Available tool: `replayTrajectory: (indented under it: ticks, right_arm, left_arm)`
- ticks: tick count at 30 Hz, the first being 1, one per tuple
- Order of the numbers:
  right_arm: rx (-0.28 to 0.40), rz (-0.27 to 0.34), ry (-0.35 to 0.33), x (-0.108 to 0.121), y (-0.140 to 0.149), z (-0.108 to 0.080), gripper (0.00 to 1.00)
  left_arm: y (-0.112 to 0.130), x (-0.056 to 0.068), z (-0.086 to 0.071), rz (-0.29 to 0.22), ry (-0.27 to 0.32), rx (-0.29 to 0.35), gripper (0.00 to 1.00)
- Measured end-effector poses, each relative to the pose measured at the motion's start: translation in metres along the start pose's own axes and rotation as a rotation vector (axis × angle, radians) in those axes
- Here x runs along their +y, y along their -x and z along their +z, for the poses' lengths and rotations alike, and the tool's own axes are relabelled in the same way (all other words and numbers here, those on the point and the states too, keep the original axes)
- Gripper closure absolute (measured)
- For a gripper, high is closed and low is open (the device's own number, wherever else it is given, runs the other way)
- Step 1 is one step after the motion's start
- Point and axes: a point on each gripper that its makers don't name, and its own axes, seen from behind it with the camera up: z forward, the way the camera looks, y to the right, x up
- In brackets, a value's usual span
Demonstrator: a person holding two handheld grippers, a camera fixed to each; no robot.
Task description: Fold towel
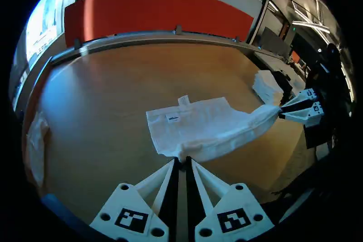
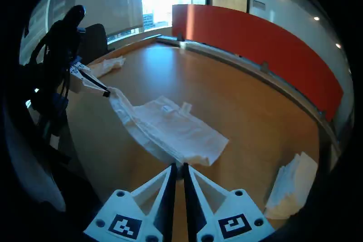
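Note:
A white towel (image 1: pixel 204 126) lies partly spread on the wooden table (image 1: pixel 113 106), with small tags near its far edge. At the bottom of the left gripper view, my left gripper (image 1: pixel 183 160) is shut on the towel's near corner. My right gripper (image 1: pixel 280 112) is shut on the opposite corner at the right and pulls it taut off the table. In the right gripper view, the right gripper (image 2: pixel 178 165) pinches the towel (image 2: pixel 168 128) at its near edge. Farther off, the left gripper (image 2: pixel 107 93) holds the far corner raised.
A stack of folded white towels (image 1: pixel 267 86) (image 2: pixel 290 187) sits near the table edge. A crumpled white cloth (image 1: pixel 36 146) (image 2: pixel 106 66) lies at another edge. A red partition (image 1: pixel 154 12) runs along the far side. A person's dark figure (image 2: pixel 59 60) stands by a chair (image 2: pixel 95 37).

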Motion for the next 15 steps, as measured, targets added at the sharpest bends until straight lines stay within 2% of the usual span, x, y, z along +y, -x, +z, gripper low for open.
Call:
replayTrajectory:
  ticks: [8,15]
  right_arm:
    - [-0.006,-0.002,0.002,0.007,-0.002,0.009,0.89]
    - [-0.026,-0.003,0.015,0.023,-0.002,0.025,0.89]
  left_arm:
    - [-0.003,-0.003,0.008,-0.021,-0.008,0.007,0.89]
    - [-0.012,-0.010,0.025,-0.053,-0.018,0.018,0.90]
